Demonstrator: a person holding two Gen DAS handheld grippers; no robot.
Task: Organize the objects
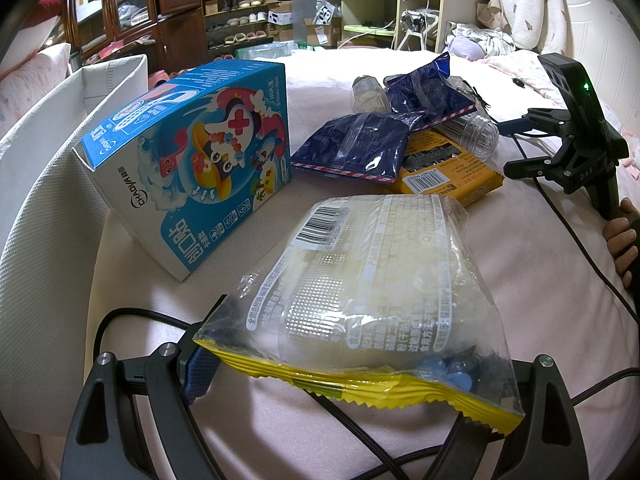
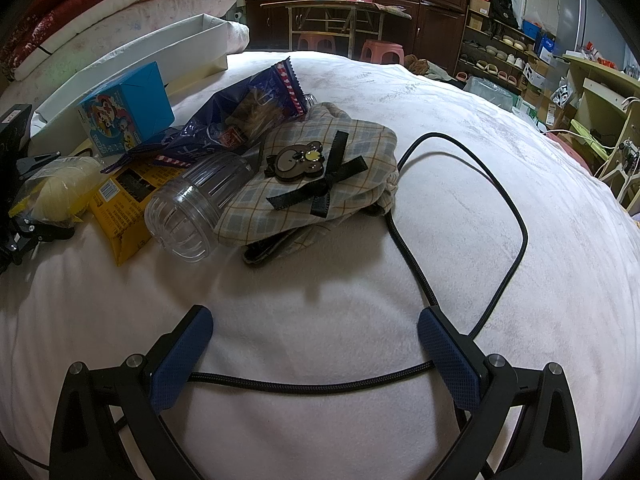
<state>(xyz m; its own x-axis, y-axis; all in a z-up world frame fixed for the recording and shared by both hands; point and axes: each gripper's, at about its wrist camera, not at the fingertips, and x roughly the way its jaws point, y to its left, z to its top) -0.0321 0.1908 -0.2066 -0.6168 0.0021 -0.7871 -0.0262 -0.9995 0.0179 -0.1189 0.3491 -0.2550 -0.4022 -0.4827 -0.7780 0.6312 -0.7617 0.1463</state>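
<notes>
On a bed point(image 2: 360, 280) covered in white, the left claw point(image 1: 352, 376) has its jaws wide around the near yellow-edged end of a clear noodle packet point(image 1: 372, 280); whether the pads press it cannot be told. The right claw point(image 2: 316, 344) hangs apart, empty, above a black cable point(image 2: 460, 208). The packet's pickup seems in hand; next probably comes carrying it to the white bin point(image 1: 60, 184) on the left.

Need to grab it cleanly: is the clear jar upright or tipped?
Tipped: the clear jar lies on its side beside the plaid pouch.
</notes>
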